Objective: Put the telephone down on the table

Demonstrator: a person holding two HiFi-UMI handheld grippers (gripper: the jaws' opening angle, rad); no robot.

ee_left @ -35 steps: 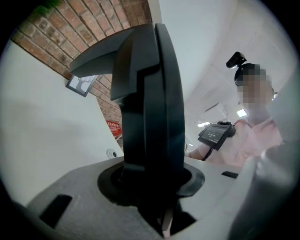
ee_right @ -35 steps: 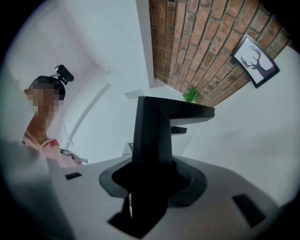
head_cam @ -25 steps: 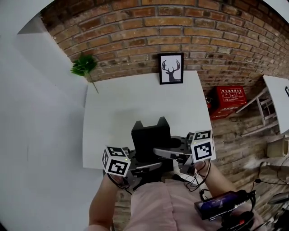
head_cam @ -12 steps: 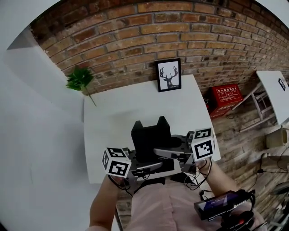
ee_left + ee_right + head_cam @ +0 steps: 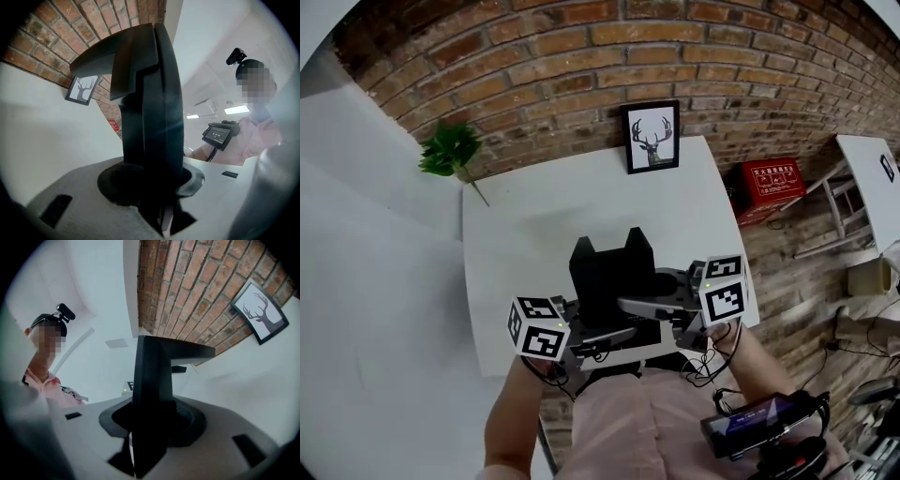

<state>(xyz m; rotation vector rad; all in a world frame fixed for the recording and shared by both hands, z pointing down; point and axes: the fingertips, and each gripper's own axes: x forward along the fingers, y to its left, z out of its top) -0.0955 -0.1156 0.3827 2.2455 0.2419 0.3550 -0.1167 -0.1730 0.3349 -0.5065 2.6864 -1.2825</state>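
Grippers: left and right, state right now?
Left gripper: closed on the black telephone.
Right gripper: closed on the same telephone.

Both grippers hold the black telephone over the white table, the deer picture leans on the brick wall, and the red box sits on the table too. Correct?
One thing is wrong: the red box is not on the table; the head view shows it on the floor to the table's right. The rest stands.
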